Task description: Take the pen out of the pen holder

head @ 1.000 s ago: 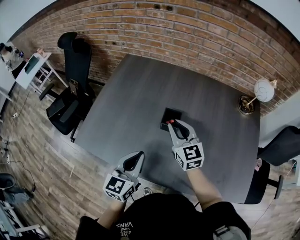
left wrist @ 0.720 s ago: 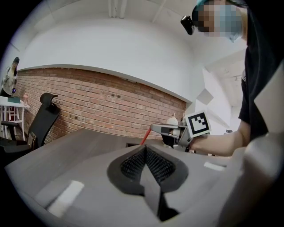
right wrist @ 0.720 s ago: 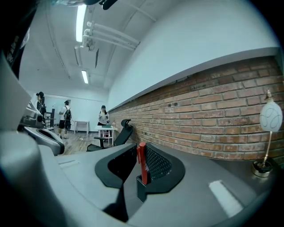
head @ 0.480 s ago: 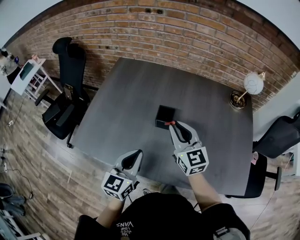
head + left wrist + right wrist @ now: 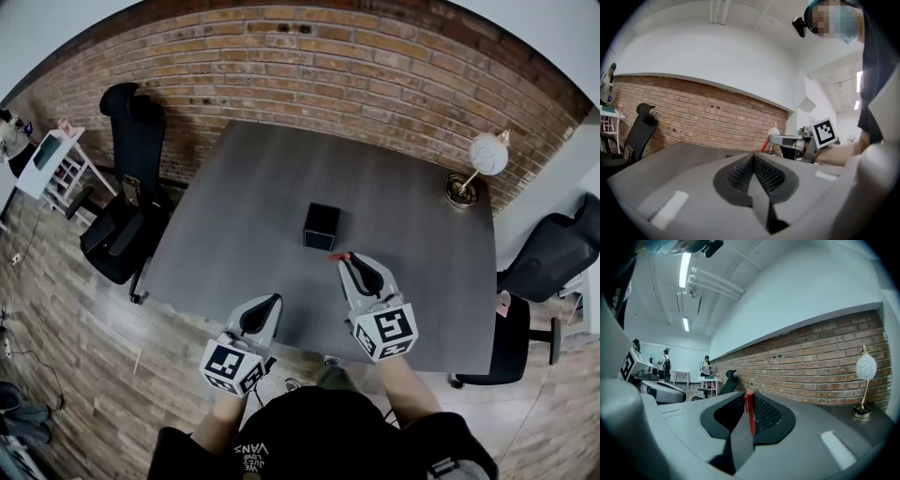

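The black square pen holder (image 5: 321, 226) stands near the middle of the grey table (image 5: 244, 216). My right gripper (image 5: 349, 261) hovers just in front of it, apart from it, shut on a red pen (image 5: 338, 255) whose tip sticks out to the left of the jaws. In the right gripper view the red pen (image 5: 750, 411) stands upright between the pads. My left gripper (image 5: 268, 302) hangs over the table's near edge, shut with nothing in it; its pads meet in the left gripper view (image 5: 752, 159). That view also shows the right gripper (image 5: 787, 140) with the pen (image 5: 762, 146).
A globe lamp (image 5: 487, 154) on a brass base (image 5: 460, 189) stands at the table's far right corner. Black office chairs stand at the left (image 5: 131, 202) and right (image 5: 553, 258). A brick wall (image 5: 375, 66) runs behind the table. Wooden floor lies below the near edge.
My right gripper has drawn back and up from the pen holder with the red pen in it; the holder now stands apart. The left gripper has shifted slightly.
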Demonstrator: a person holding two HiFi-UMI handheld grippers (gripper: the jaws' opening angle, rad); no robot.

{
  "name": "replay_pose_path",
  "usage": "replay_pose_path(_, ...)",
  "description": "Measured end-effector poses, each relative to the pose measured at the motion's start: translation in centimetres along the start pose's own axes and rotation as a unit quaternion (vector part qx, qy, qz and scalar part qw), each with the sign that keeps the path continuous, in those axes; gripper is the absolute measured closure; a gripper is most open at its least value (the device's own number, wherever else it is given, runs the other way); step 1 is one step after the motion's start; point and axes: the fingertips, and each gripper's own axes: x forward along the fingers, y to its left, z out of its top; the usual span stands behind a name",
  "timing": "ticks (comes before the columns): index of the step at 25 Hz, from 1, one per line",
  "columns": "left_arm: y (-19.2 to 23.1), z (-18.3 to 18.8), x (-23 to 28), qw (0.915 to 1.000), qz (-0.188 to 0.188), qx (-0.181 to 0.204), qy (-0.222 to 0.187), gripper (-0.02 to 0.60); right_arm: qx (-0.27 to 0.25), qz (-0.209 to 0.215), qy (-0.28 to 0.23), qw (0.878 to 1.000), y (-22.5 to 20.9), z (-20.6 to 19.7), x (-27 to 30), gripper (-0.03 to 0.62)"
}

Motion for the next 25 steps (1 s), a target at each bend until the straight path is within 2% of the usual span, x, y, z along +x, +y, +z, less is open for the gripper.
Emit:
replay_pose_path(11, -2.1, -0.6, -2.4, 0.9999, -0.014, 0.002, -0.004, 0.529, 0.012, -0.018, 0.014, 1.000, 2.3, -1.7, -5.0, 0.531)
replay_pose_path(25, -3.6, -1.3, -4.3, 0.9997, -0.022, 0.001, -0.006, 0.529, 0.021, -0.023, 0.031, 0.999, 4.2, -3.3, -8.5, 0.531)
